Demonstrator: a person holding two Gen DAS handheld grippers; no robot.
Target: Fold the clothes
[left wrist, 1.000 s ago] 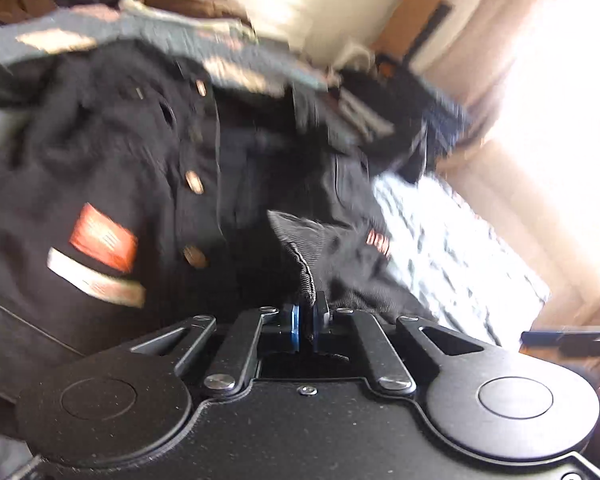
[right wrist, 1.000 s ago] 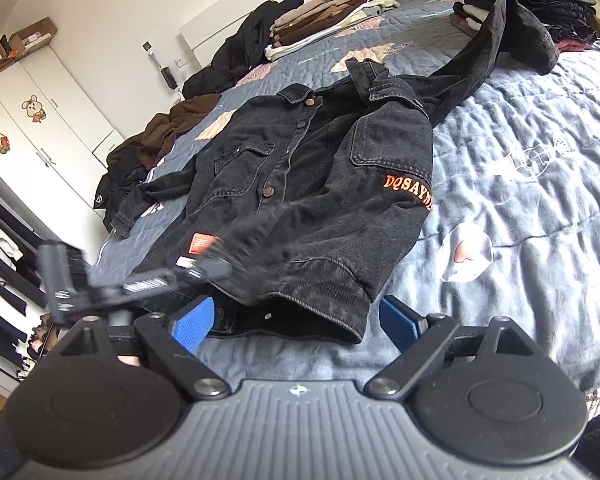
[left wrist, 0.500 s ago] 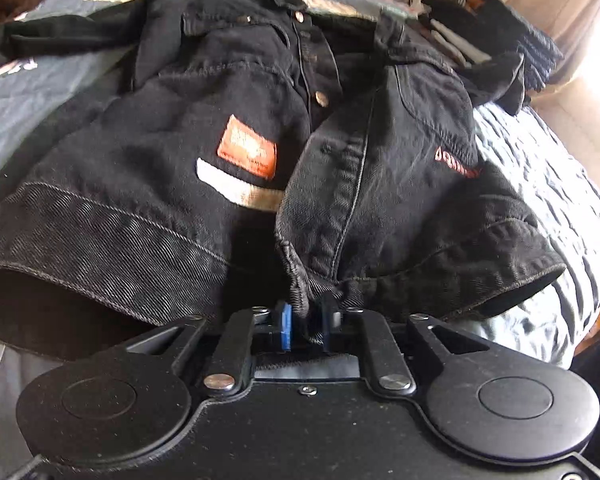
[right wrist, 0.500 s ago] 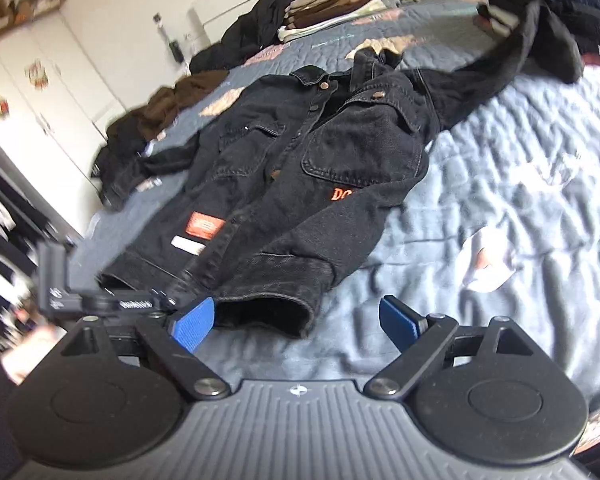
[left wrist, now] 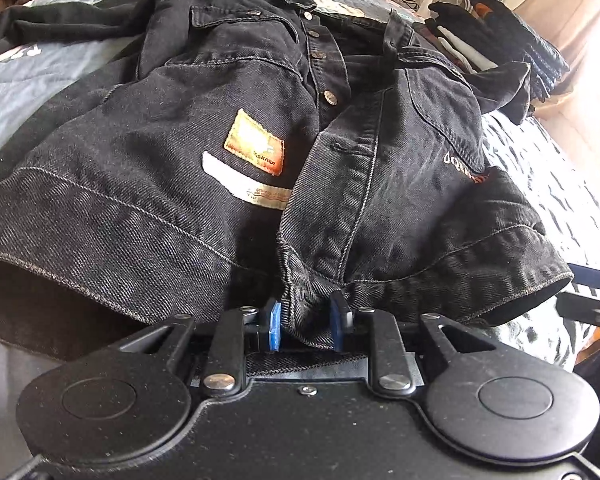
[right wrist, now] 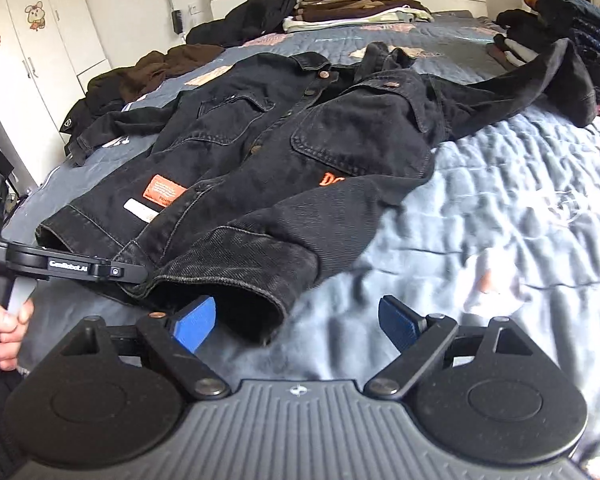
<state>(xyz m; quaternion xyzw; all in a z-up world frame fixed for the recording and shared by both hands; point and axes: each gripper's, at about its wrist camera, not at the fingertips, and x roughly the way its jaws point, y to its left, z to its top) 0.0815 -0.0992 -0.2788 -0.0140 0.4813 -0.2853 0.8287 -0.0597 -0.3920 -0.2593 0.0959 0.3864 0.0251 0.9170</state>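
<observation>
Left wrist: L hand-held gripper (left wrist: 306, 326) just opening, jacket (left wrist: 228, 152) hem between pads; R hand-held gripper (right wrist: 296, 322) spread.

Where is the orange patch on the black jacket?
The orange patch sits low on the jacket, left of the buttons in the right wrist view, just above a white label.

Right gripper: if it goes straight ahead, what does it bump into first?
Probably the jacket: its dark hem opening lies just ahead of the open right gripper, slightly left of centre. Depth is unclear, so it could touch the quilt first.
</observation>
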